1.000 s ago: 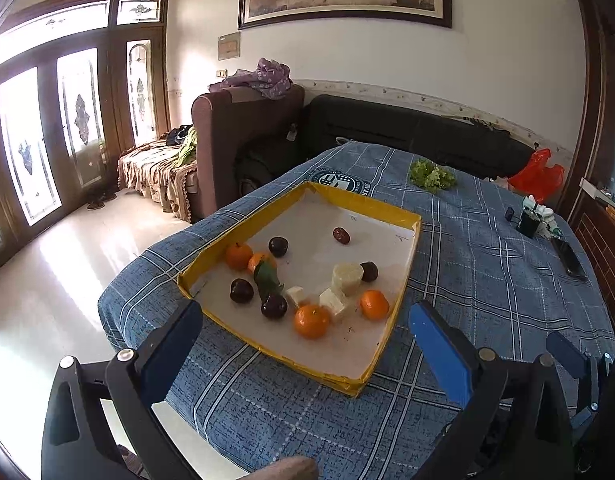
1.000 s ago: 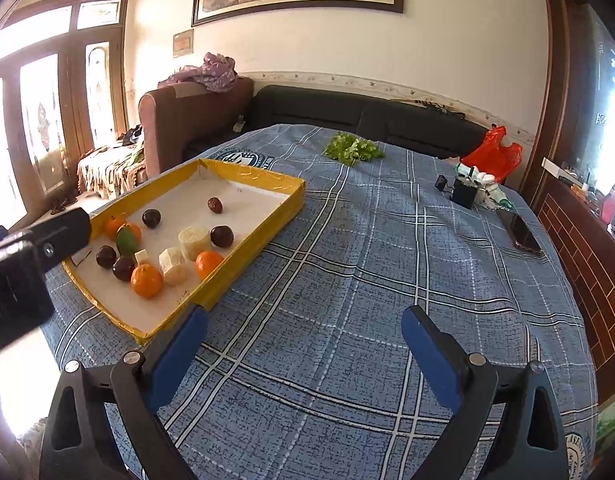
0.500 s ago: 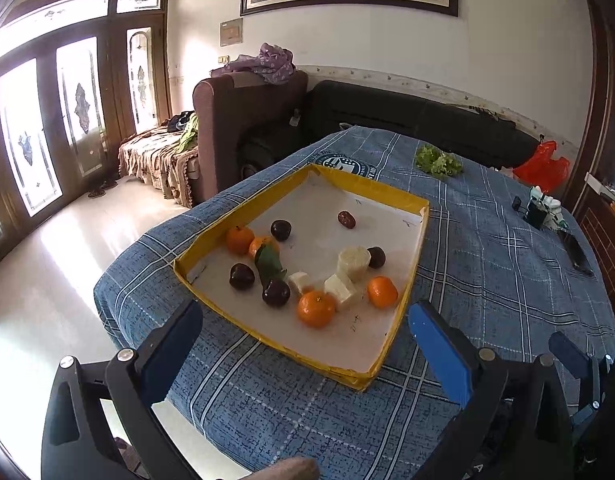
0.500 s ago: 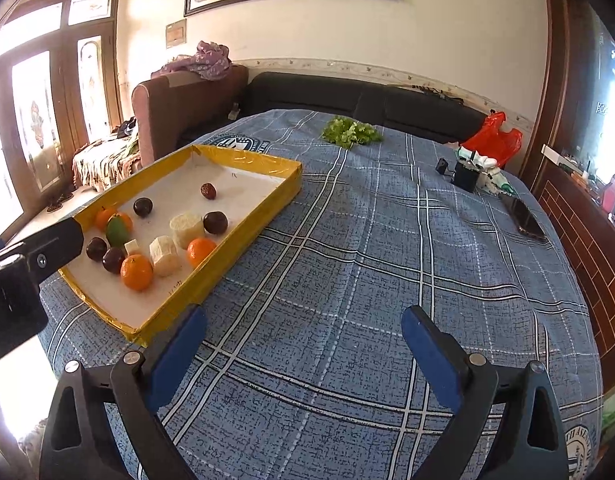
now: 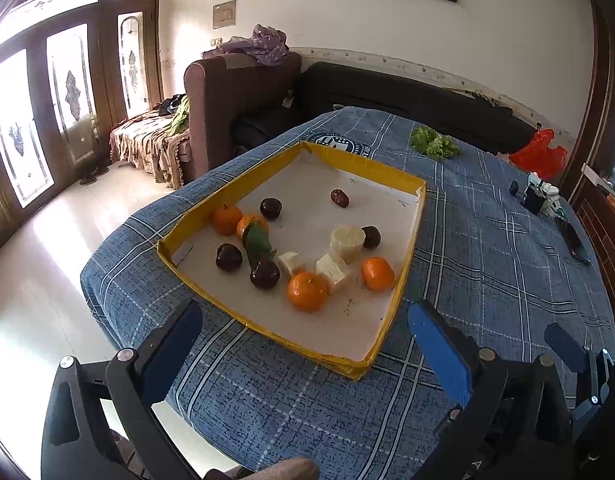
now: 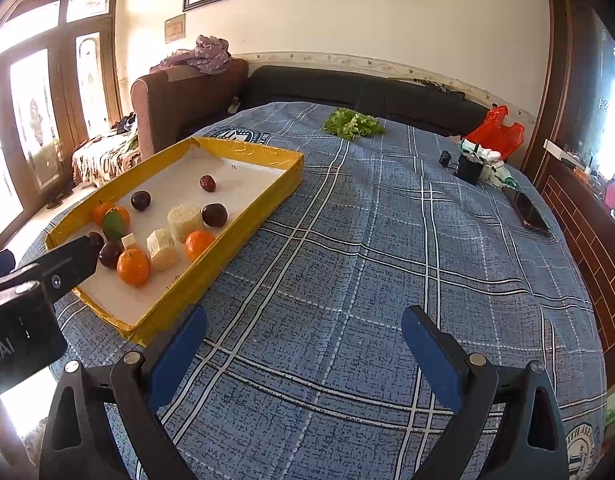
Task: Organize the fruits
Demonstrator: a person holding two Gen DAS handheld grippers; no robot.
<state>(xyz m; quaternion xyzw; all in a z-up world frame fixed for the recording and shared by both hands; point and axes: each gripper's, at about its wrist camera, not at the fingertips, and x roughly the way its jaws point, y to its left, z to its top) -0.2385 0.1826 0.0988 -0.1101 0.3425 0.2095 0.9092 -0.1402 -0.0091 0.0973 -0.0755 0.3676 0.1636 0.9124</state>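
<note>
Left gripper (image 5: 303,322), jaws spread and empty, faced the nearest orange (image 5: 306,291) at twelve o'clock; right gripper (image 6: 303,330), likewise spread, was farther.

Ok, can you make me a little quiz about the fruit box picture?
1. How many round orange mandarins lie in the yellow-rimmed cardboard tray?
2. True or false: the left tool is shut on a dark plum.
3. Which lies outside the tray on the blue plaid tablecloth? A) the green leafy lettuce bunch B) the small red date C) the pale round cylinder chunk

Key: 1) four; the nearest is here. 2) false; both the left and right tool are open and empty. 3) A.
</note>
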